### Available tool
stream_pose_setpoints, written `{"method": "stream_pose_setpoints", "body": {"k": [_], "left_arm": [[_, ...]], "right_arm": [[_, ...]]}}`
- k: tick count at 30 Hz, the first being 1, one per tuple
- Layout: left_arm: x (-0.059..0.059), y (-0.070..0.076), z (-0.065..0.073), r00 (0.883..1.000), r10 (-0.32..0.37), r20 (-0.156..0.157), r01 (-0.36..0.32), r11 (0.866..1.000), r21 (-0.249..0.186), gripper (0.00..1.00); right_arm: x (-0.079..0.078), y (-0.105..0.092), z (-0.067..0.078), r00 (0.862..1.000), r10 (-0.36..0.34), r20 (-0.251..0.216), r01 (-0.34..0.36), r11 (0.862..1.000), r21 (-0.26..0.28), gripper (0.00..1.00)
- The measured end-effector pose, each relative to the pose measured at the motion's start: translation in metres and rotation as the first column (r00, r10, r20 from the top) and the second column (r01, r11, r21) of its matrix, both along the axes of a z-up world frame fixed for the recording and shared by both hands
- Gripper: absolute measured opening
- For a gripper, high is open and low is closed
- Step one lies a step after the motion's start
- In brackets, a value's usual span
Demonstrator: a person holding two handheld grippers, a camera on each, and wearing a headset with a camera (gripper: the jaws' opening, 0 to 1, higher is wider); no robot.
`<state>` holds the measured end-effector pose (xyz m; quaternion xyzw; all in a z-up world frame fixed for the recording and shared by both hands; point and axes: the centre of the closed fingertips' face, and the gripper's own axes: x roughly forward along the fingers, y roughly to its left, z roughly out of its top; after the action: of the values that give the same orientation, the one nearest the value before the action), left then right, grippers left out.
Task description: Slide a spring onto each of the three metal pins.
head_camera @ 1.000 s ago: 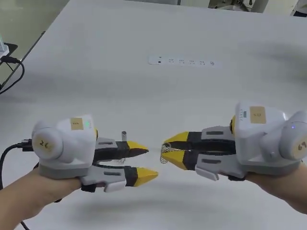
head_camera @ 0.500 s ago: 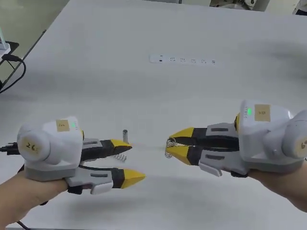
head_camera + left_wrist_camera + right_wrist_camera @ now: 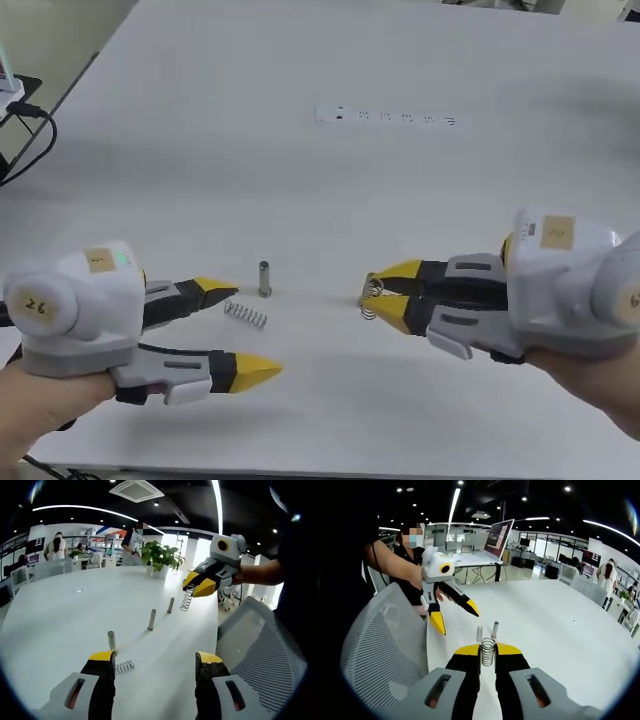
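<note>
**gearfan:** where are you at with the springs? looks like something moved

**me:** yeah, just backed my hands apart. My right gripper (image 3: 378, 297) has its jaws pinched nearly closed on the held spring (image 3: 370, 300), with the coil poking out past the tips, up off the tabletop (image 3: 320, 200). My left gripper (image 3: 259, 330) has pulled back toward me, jaws spread wide, nothing in them. A second ago it sat over that spot. Now the loose spring (image 3: 245, 314) lies flat in the open, just beside the near pin (image 3: 264, 279), which is bare.

**gearfan:** and the other two pins?

**me:** in the left gripper view the middle pin (image 3: 152, 620) is bare too. The far pin (image 3: 171, 605) looks coiled, so I reckon that one's done, though it's small and hard to call. The held spring hangs close by it. So likely one down, two to go: thread the held one onto the middle pin, then go back for the loose one.
</note>
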<state>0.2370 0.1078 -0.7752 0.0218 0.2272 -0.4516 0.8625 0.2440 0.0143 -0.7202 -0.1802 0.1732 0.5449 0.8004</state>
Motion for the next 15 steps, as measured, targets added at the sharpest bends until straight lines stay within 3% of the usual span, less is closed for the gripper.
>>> {"method": "stream_pose_setpoints", "body": {"k": [4,9,15], "left_arm": [[0.003,0.004,0.001,1.000,0.027,0.009,-0.027,1.000,-0.001,0.71],[0.004,0.008,-0.001,0.998,0.054,-0.012,-0.055,0.998,-0.006,0.80],[0.003,0.011,-0.003,0.997,0.073,-0.009,-0.073,0.997,0.005,0.88]], "right_arm": [[0.003,-0.004,-0.003,1.000,-0.018,0.000,0.018,1.000,-0.003,0.07],[0.008,-0.010,-0.004,0.998,-0.057,-0.001,0.057,0.998,0.006,0.07],[0.017,-0.017,-0.004,0.993,-0.117,-0.019,0.117,0.992,0.038,0.07]]}}
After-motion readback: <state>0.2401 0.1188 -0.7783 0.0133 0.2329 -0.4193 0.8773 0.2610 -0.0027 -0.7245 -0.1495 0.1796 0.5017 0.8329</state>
